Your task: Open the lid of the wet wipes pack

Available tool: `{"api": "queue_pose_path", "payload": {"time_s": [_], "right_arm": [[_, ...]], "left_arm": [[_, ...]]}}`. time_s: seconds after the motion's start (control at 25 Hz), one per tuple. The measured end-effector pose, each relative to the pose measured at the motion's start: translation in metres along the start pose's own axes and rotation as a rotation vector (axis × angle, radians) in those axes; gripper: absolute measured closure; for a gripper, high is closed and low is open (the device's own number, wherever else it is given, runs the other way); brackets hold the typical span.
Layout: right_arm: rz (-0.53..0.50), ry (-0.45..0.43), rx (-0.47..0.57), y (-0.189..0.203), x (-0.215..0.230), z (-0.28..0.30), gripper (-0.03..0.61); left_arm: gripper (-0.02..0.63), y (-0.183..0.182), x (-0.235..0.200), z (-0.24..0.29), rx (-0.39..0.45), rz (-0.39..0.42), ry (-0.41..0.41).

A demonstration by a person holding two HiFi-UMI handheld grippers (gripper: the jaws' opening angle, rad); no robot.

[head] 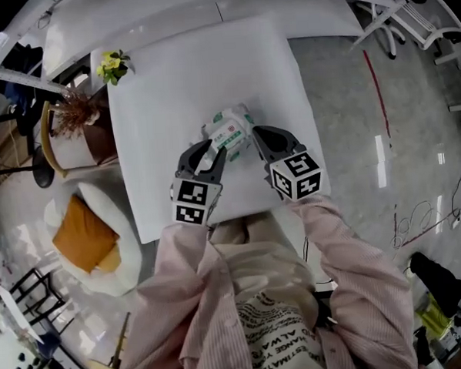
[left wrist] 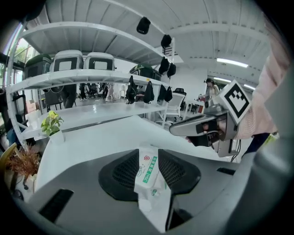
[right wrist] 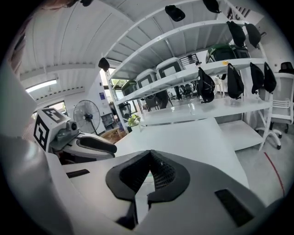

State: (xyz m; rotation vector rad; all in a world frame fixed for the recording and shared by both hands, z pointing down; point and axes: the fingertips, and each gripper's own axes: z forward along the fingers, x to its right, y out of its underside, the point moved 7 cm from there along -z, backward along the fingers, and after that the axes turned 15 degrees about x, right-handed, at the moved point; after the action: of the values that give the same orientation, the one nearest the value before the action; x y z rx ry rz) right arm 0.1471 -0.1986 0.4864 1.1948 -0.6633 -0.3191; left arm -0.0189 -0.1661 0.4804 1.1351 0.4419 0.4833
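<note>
Both pink sleeves [head: 349,251] reached forward, grippers angled down over the white table [head: 178,74]. The left gripper [left wrist: 149,158] clamped the wet wipes pack [head: 229,130] on edge between its pads. The right gripper [head: 260,137], jaws drawn together, pointed in just beside the pack.

On the wet wipes pack [left wrist: 148,176]: a green strip [left wrist: 149,169] runs down the front with white characters too small to read. Digits near its lower end look like "75" (not sure). Above it is a small red shield logo [left wrist: 146,158], no legible words. The person's shirt [head: 278,333] has black print: "ALWA…" reads, the lines under it are too blurred. The marker cubes [head: 295,176] show black-and-white square codes only, no letters.
</note>
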Motion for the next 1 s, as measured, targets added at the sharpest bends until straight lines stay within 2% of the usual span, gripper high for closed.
{"api": "queue_pose_path", "payload": {"time_s": [0.2,0.44,0.84,1.0], "right_arm": [[0.036,0.028,-0.024,0.030,0.010,0.017,0.578],[0.054,0.065,-0.036,0.056,0.018,0.023,0.579],[0.104,0.092,-0.014,0.081,0.029,0.024,0.578],[0.103,0.095,0.001,0.081,0.030,0.023,0.578]], "left_arm": [[0.505,0.016,-0.001,0.020,-0.069,0.038,0.034],[0.500,0.033,0.003,0.039,-0.120,0.120,0.078],[0.486,0.060,0.011,0.058,-0.195,0.215,0.148],[0.482,0.063,0.015,0.063,-0.218,0.294,0.170]]}}
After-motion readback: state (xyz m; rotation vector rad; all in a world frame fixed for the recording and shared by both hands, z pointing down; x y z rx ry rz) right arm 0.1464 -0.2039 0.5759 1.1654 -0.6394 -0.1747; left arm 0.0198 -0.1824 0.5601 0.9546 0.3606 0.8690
